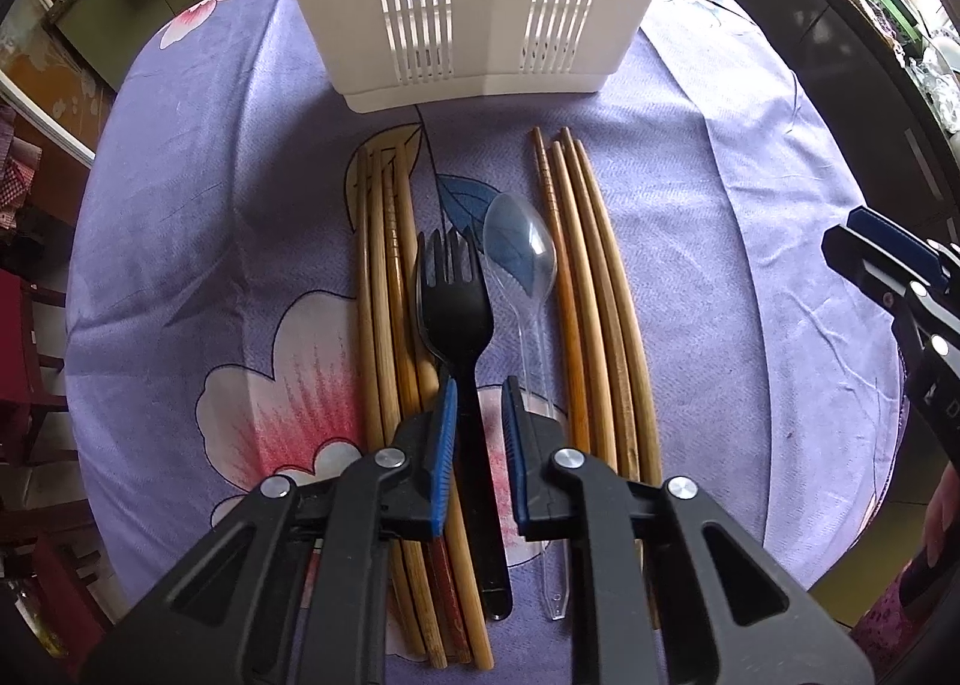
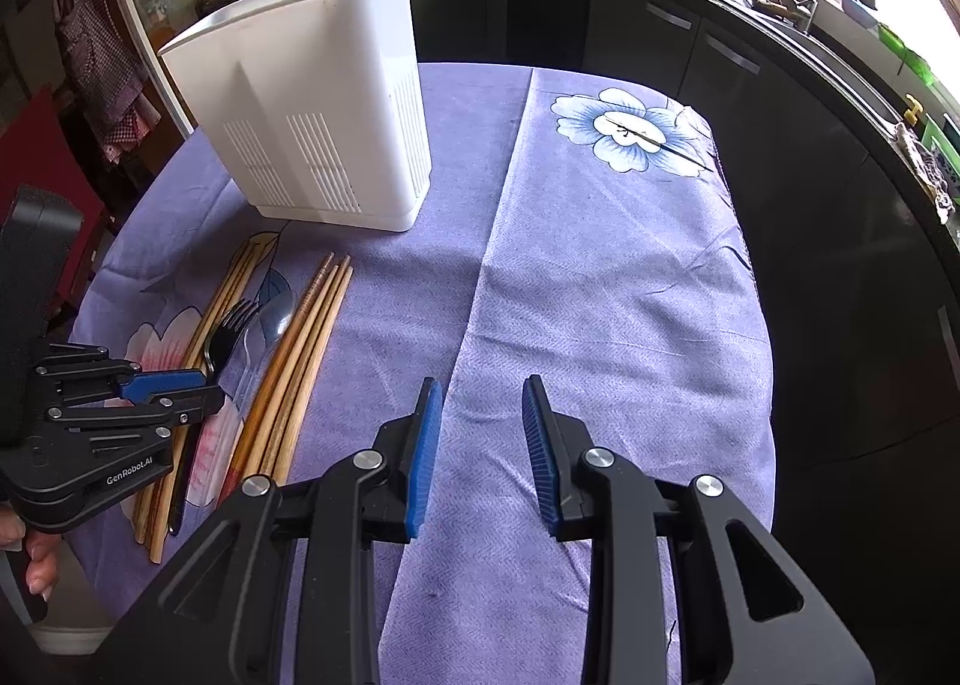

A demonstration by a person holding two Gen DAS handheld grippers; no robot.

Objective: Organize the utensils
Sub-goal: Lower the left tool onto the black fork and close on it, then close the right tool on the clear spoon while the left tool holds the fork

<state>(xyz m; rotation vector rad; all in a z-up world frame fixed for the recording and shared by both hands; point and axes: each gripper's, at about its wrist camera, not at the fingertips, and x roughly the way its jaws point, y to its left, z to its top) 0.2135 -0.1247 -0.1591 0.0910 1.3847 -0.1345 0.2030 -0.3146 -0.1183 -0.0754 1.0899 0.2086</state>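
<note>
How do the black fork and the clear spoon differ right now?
1. Colour: the black fork is opaque; the clear spoon is see-through, the cloth's leaf print showing through its bowl.
2. Head: the black fork ends in tines, the clear spoon in a rounded bowl.
3. State: the left tongs straddle the black fork's handle; the clear spoon lies just outside them.

Shared: both lie side by side between the chopstick bundles, heads toward the white caddy.

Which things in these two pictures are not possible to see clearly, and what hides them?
- Inside of the white utensil holder: left wrist view, top cut off by the picture edge; right wrist view, walls hide it.
- Whether the left gripper presses the black fork: left wrist view, a gap shows beside the handle.
- Near ends of the chopsticks: left wrist view, gripper body covers them.
- Clear spoon handle: right wrist view, left gripper covers it.
</note>
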